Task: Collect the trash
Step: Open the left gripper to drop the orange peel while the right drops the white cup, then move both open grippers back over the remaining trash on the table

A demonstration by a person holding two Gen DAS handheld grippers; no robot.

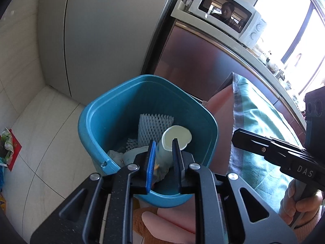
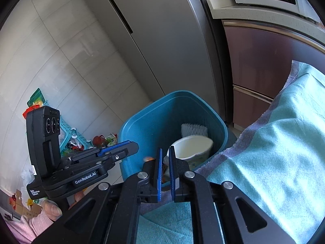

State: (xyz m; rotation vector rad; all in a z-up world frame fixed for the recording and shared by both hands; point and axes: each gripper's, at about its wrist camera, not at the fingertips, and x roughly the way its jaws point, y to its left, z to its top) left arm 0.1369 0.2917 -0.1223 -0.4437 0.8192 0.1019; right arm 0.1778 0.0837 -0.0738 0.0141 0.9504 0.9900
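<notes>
Since the paper cup (image 1: 176, 138) is lying tilted inside the blue bin (image 1: 95, 120), on top of the foam net (image 1: 154, 125) and crumpled tissue (image 1: 132, 155), it's reading as already dropped. Left gripper (image 1: 164, 158) is hovering over the bin's 6 o'clock rim, fingers slightly parted, gripping nothing. Right gripper (image 2: 165, 167) is sitting at the bin's 5 o'clock over the teal towel (image 2: 274, 154), fingers nearly together; an orange scrap near them, can't tell if pinched. Bin bottom is hidden.

floor (image 1: 40, 142): pale tiles | fridge (image 1: 97, 30): grey | window (image 1: 294, 20): bright (daylight)
</notes>
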